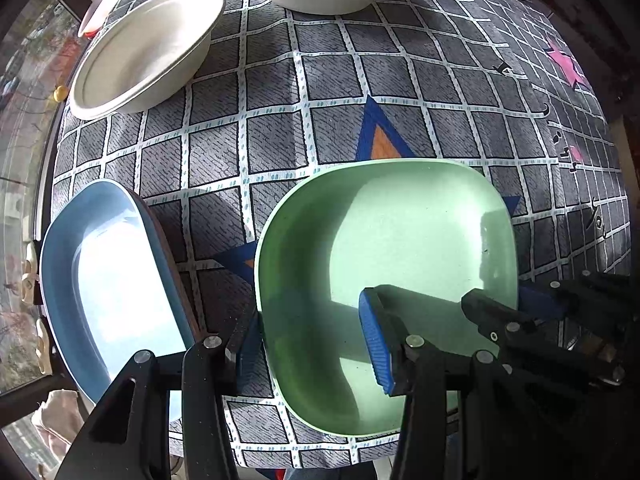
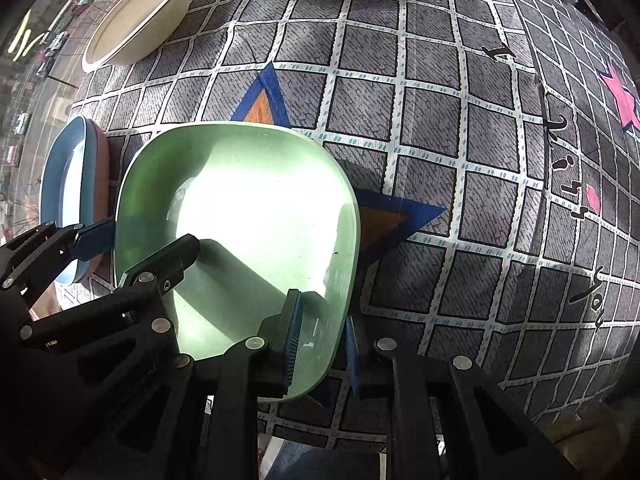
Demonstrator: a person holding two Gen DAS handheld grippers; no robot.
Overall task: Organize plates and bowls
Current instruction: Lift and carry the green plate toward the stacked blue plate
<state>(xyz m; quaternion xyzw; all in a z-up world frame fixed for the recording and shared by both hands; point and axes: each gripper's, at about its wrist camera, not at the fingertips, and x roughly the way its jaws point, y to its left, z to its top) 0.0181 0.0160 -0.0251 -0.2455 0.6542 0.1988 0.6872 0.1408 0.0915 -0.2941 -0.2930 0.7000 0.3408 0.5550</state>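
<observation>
A green square plate lies on the checked tablecloth; it also shows in the right wrist view. My left gripper is open and straddles the plate's left rim, one finger inside and one outside. My right gripper is open and straddles the plate's right rim the same way. A blue plate stacked on a brown one lies to the left, also in the right wrist view. Three white bowls stand at the far side.
The table edge runs along the left by a window. The cloth to the right of the green plate carries star prints and lettering. A pink-rimmed dish sits at the far left corner.
</observation>
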